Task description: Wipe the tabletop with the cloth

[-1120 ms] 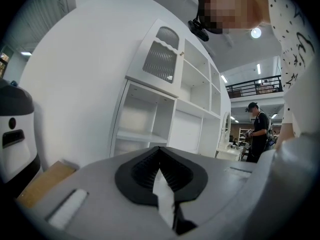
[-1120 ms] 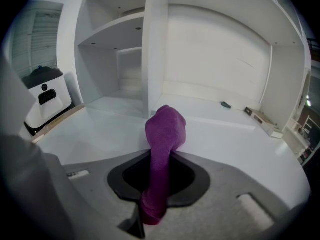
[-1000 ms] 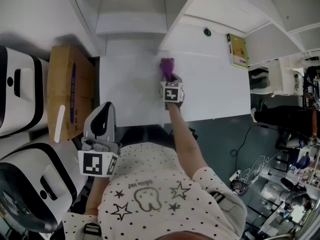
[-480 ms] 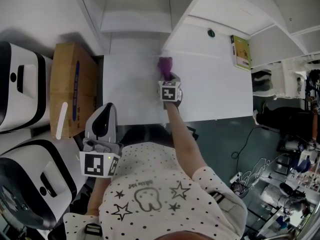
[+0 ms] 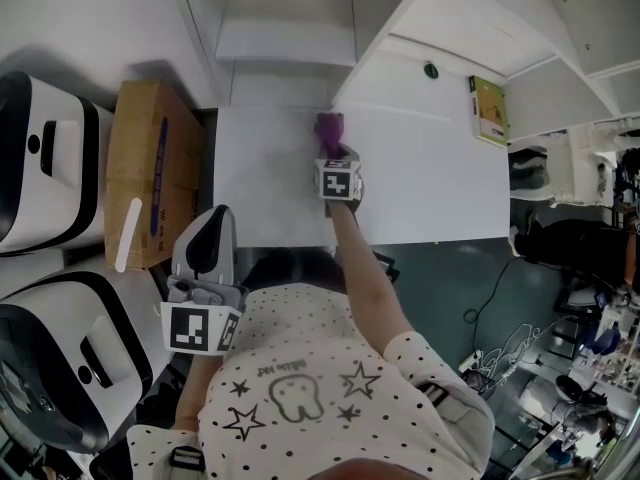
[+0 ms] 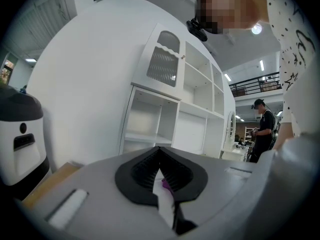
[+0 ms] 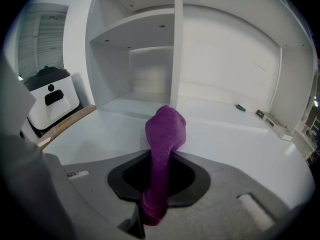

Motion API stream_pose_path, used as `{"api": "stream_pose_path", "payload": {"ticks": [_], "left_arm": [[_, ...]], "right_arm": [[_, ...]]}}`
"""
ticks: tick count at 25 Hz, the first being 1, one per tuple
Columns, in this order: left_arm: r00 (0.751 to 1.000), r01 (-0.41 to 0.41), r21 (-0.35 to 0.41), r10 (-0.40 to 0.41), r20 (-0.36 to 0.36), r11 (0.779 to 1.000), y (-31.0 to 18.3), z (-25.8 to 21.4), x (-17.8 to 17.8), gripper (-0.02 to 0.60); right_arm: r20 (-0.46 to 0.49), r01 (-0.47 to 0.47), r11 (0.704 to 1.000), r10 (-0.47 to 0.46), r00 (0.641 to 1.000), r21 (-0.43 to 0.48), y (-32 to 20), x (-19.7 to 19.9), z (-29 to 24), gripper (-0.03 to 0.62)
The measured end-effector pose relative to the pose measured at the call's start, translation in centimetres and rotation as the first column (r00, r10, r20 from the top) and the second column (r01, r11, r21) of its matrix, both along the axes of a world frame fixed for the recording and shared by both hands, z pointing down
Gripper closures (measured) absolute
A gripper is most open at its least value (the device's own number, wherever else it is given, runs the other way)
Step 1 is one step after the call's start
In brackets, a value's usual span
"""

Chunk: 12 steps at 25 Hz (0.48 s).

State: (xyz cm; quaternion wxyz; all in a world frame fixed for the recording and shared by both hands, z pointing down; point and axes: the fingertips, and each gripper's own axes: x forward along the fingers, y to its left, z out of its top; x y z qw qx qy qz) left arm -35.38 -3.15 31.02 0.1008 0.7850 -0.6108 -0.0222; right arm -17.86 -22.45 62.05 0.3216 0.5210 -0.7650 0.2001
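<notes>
Your right gripper (image 7: 156, 194) has its jaws clamped on a purple terry cloth (image 7: 165, 131), whose bunched end lies on the white tabletop (image 7: 95, 134) near its rear edge.

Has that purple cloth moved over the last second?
Yes. The purple cloth, in the right gripper, slid slightly left along the tabletop, away from the green book.
</notes>
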Motion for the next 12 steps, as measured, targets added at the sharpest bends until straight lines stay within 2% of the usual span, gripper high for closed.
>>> {"api": "stream_pose_path", "payload": {"ticks": [12], "left_arm": [[0.998,0.061,-0.005,-0.061,0.000,0.998,0.8,0.1,-1.8,0.586]], "right_arm": [[0.004,0.089,0.996,-0.089,0.996,0.004,0.1,-4.7,0.2,0.531]]}}
